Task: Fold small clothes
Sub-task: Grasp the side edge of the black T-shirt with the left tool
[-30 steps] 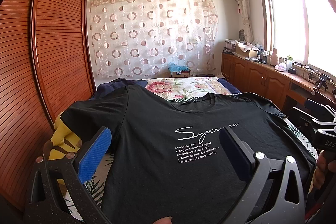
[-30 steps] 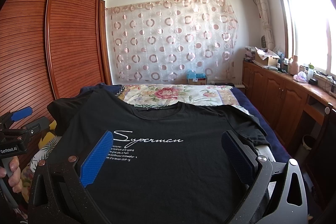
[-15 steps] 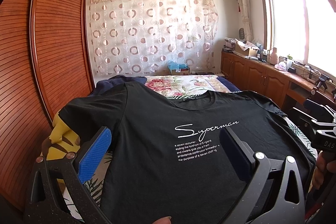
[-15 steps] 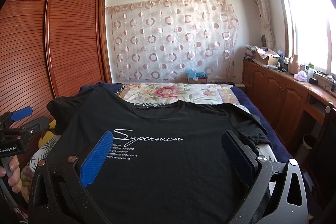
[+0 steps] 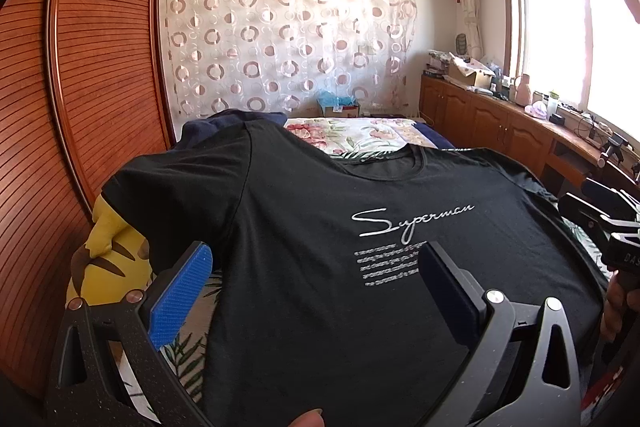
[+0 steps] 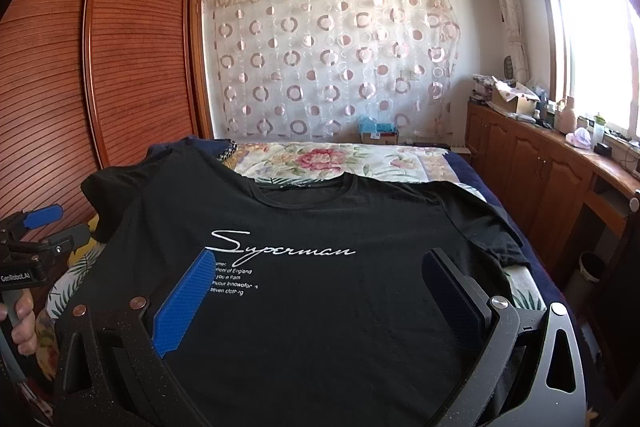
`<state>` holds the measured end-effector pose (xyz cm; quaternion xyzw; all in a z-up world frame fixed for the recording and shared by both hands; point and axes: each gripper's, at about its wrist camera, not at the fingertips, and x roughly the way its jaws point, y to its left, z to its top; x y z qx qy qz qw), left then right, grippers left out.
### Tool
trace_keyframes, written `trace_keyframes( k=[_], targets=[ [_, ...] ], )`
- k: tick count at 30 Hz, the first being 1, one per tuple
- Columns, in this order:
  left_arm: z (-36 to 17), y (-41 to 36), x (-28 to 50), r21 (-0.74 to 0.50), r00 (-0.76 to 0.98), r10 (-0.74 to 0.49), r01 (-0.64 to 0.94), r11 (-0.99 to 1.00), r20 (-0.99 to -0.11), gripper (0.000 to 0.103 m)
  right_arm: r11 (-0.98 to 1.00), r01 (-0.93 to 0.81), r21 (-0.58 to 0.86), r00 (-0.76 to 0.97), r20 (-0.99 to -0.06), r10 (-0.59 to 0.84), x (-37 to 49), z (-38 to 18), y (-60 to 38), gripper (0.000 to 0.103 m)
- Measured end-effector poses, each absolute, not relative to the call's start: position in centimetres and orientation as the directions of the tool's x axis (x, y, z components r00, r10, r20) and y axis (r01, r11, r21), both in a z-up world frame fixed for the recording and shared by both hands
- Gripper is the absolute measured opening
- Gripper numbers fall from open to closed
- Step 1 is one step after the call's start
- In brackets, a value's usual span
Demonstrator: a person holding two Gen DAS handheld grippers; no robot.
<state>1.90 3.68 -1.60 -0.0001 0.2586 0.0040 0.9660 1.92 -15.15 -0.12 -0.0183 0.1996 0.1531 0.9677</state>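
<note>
A black T-shirt (image 5: 304, 211) with a white "Superman" print lies spread front-up on the bed, its neckline at the far end. My left gripper (image 5: 316, 283) hovers open over the shirt's lower left part, with nothing between its blue pads. Over the lower right part my right gripper (image 6: 316, 291) is open too and holds nothing. The same T-shirt (image 6: 360, 211) fills the right wrist view. Each gripper shows at the edge of the other's view: the right gripper (image 5: 612, 227) and the left gripper (image 6: 32, 239), each held by a hand.
A slatted wooden wardrobe (image 5: 100, 67) runs along the left side of the bed. A yellow plush toy (image 5: 104, 251) lies by the shirt's left sleeve, and a dark blue garment (image 5: 228, 123) sits beyond it. Wooden cabinets (image 6: 540, 163) and a bin (image 6: 588, 267) stand to the right.
The crease that hid part of the print has flattened, so the whole word now reads. The left view has shifted slightly; both grippers stay open over the shirt.
</note>
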Motion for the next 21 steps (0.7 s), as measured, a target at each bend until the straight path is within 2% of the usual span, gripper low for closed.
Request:
trace_keyframes(
  k=[12, 15, 21],
  targets=[
    [-2.7, 8.4, 3.4, 0.008, 0.841, 0.013, -0.011, 1.0, -0.54, 0.102, 0.931, -0.366, -0.001, 0.843, -0.425, 0.331, 4.5, -0.2, -14.2, 0.103],
    [-2.9, 10.6, 4.0, -0.012, 0.832, 0.015, -0.026, 1.0, -0.555, 0.095, 0.915, -0.403, 0.016, 0.813, -0.454, 0.366, 5.0, -0.7, -14.4, 0.103],
    [-2.3, 15.4, 5.3, -0.043, 0.825, 0.04, -0.077, 0.996, -0.564, 0.071, 0.888, -0.458, 0.03, 0.748, -0.527, 0.404, 6.1, -1.6, -15.0, 0.103]
  ],
)
